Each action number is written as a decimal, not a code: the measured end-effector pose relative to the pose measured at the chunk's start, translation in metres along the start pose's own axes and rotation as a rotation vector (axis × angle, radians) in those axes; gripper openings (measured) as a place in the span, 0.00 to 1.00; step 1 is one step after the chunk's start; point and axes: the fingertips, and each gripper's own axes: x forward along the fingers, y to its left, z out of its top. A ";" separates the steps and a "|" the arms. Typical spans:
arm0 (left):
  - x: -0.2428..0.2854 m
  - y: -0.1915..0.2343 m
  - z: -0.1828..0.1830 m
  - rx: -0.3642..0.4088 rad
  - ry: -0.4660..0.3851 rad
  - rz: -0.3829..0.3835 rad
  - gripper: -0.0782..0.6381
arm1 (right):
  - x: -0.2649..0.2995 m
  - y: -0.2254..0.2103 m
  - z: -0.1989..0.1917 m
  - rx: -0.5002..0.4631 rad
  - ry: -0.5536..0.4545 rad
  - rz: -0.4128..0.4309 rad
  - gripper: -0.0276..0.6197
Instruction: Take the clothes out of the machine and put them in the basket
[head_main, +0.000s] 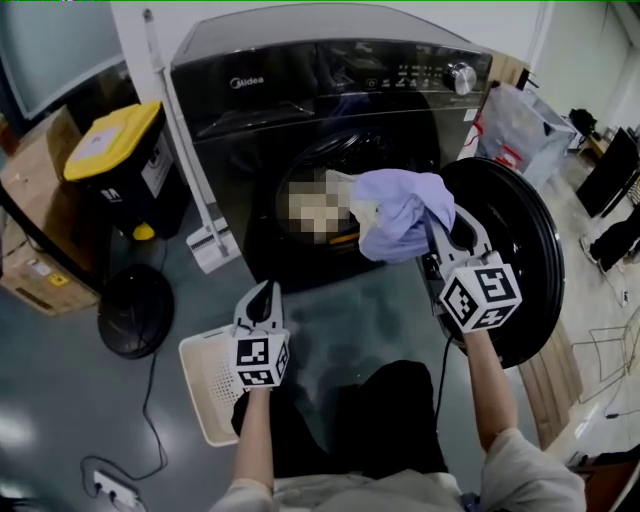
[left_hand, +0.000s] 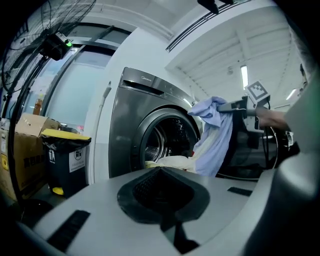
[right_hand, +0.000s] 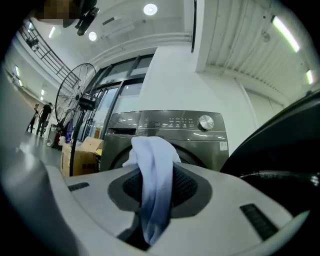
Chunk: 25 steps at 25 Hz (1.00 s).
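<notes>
Head view has the right gripper raised in front of the open washing machine, its fingers clenched on a bunch of pale blue garment. The right gripper view shows the cloth pinched between them and draped over the near side. In the left gripper view the garment's tail hangs down to the mouth of the drum, touching or just beside a cream cloth that rests on the lip. The left gripper hovers low at the near left, fingers pressed together on nothing, just over the white basket on the floor.

By my reading the garment is only partly out, and the basket lies well to its left. The tail could drag the cream cloth out and spill it on the floor, or snag on the round door standing open at the right. The hold is on a loose bunch, so a quick swing leftward might let it slip and fall short of the basket. The left gripper above the basket may also block the drop
</notes>
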 end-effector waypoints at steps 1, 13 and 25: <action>-0.001 -0.001 0.000 -0.003 -0.001 -0.003 0.13 | -0.002 0.002 0.000 -0.005 0.003 0.002 0.21; -0.017 0.010 0.011 -0.001 -0.020 0.026 0.13 | -0.006 0.058 0.041 -0.022 -0.066 0.163 0.21; -0.049 0.044 0.021 0.015 -0.021 0.113 0.13 | 0.023 0.136 0.037 0.025 -0.057 0.359 0.21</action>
